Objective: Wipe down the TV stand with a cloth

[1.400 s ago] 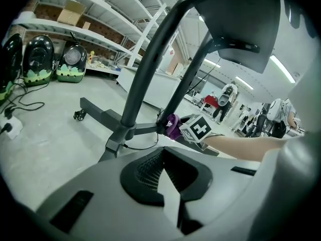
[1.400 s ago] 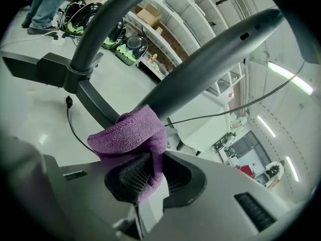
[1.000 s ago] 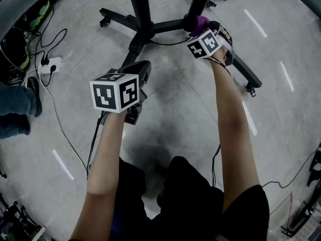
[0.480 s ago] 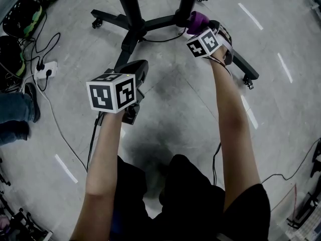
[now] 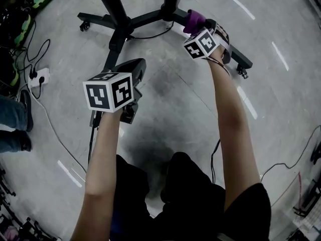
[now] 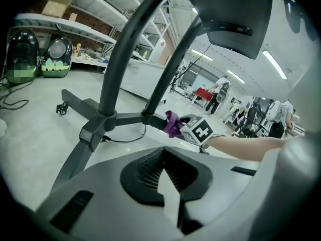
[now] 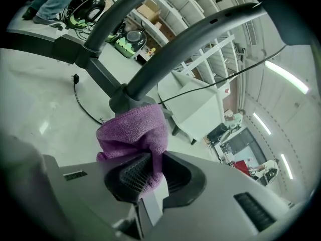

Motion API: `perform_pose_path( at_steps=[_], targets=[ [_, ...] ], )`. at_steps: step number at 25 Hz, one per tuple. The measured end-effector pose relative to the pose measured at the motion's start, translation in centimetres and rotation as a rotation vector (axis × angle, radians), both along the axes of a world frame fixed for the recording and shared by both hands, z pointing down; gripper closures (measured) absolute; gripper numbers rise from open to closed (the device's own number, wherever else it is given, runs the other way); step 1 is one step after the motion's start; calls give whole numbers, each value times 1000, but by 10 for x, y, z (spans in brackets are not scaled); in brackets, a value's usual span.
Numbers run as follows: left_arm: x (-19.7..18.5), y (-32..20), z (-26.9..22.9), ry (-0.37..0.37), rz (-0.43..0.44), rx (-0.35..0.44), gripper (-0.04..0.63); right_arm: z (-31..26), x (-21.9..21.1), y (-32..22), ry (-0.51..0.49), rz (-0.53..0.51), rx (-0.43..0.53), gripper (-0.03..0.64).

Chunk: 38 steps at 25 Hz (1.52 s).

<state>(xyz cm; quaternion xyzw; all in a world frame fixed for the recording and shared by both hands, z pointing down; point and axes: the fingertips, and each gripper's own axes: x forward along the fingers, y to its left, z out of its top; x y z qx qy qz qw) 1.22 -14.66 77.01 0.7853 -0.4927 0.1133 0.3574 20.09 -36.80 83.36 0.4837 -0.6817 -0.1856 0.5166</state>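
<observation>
The black TV stand (image 5: 125,21) rises on two poles from wheeled legs on the grey floor. My right gripper (image 5: 193,25) is shut on a purple cloth (image 5: 194,20), which sits against the base of the right pole (image 5: 170,4). In the right gripper view the purple cloth (image 7: 135,134) bunches between the jaws just below the pole's foot (image 7: 123,102). My left gripper (image 5: 131,72) hangs over the stand's near left leg (image 5: 108,56), jaws shut with nothing between them. The left gripper view shows the stand's hub (image 6: 98,127) and the cloth (image 6: 173,123).
A power strip with cables (image 5: 35,77) lies on the floor at left, beside a person's legs (image 5: 12,122). A cable (image 5: 145,34) runs under the stand's hub. The right leg ends in a caster (image 5: 243,73). Shelving (image 6: 75,29) and distant people (image 6: 218,92) stand further off.
The stand has slid up and left in the head view as the view shifts. The right gripper with the cloth has moved slightly left along the stand's base; the left gripper holds its place.
</observation>
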Motion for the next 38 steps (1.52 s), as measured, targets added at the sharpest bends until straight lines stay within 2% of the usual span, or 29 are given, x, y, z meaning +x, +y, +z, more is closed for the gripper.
perform_pose_path(
  at_steps=[17, 38],
  targets=[
    [42, 2, 11, 42, 74, -16, 588, 1, 50, 19, 0, 68, -7, 541],
    [94, 5, 25, 112, 150, -39, 588, -1, 149, 57, 62, 177, -15, 541]
  ],
)
